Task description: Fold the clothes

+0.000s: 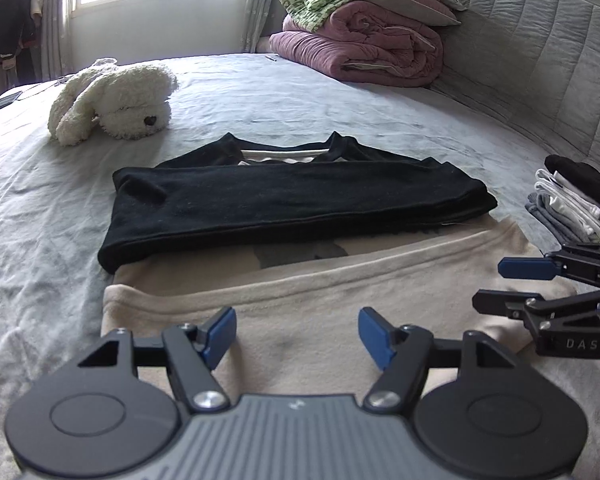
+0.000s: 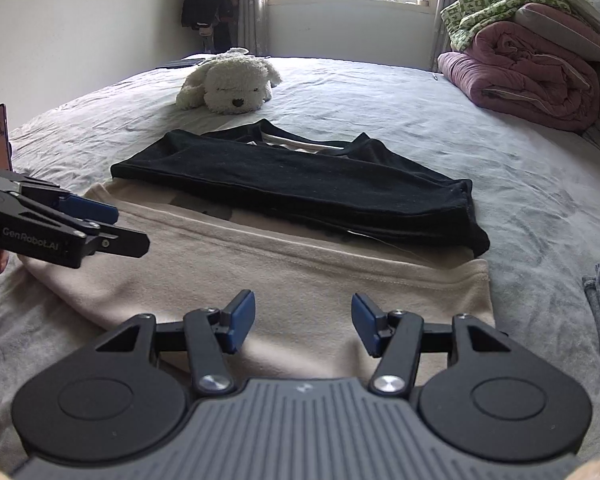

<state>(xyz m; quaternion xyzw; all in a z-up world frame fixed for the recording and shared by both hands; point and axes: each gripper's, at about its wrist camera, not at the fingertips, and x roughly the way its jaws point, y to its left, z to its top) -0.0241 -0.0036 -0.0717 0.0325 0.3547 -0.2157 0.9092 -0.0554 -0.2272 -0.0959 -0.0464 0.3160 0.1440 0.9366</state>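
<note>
lying flat on the grey bed [image 1: 340, 100], the beige shirt [image 1: 320, 300] has black sleeves [image 1: 292, 200] folded across it. left gripper [image 1: 296, 334] and right gripper [image 2: 303, 322] hover over its near hem, jaws apart, empty. plush dog [image 1: 116, 100] lies beyond.

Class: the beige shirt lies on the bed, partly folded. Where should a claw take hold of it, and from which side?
Probably the near hem of the beige shirt, one corner each for the left claw and right claw, coming from the near side. That edge lies flat and uncovered; black sleeves cover the far part.
</note>
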